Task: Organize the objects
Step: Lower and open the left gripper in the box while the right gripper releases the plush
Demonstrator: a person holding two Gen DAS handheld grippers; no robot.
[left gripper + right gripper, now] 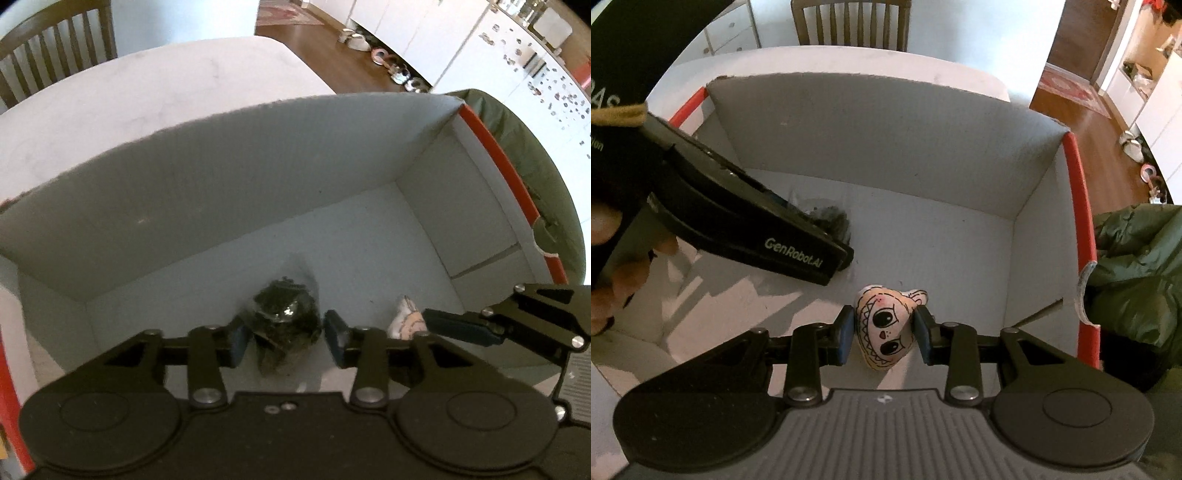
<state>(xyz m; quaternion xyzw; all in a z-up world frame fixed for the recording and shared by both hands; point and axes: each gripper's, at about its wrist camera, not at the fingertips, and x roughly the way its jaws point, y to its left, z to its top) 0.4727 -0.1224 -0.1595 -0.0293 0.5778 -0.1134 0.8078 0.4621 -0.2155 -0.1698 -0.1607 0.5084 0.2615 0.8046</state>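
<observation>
Left gripper [282, 338]: your jaws straddle the dark bundle [284, 321] in clear wrap on the floor of the box [221, 192]. The left pad seems to touch it, while a sliver of gap shows at the right pad, so I cannot tell whether you are gripping or have let go.
Right gripper [884, 332]: your pads sit on either side of the plush face [884, 328], pressed against its cheeks, which reads as a grasp. The toy is low in the box, near its front.
Task things: both lie inside the box, the plush face just right of the dark bundle and nearer the box's red-edged right wall.
Hand [617, 266]: your fingers wrap the left gripper's handle, over the box's left side.
Risk, collision: your two grippers work close together in the box; swinging either one sideways could knock the other or drag its item.
Risk, snag: the loose clear wrap may cling to a pad and lift with it when you withdraw.
Beyond the box: white table [110, 99], then a wooden chair [849, 22].
</observation>
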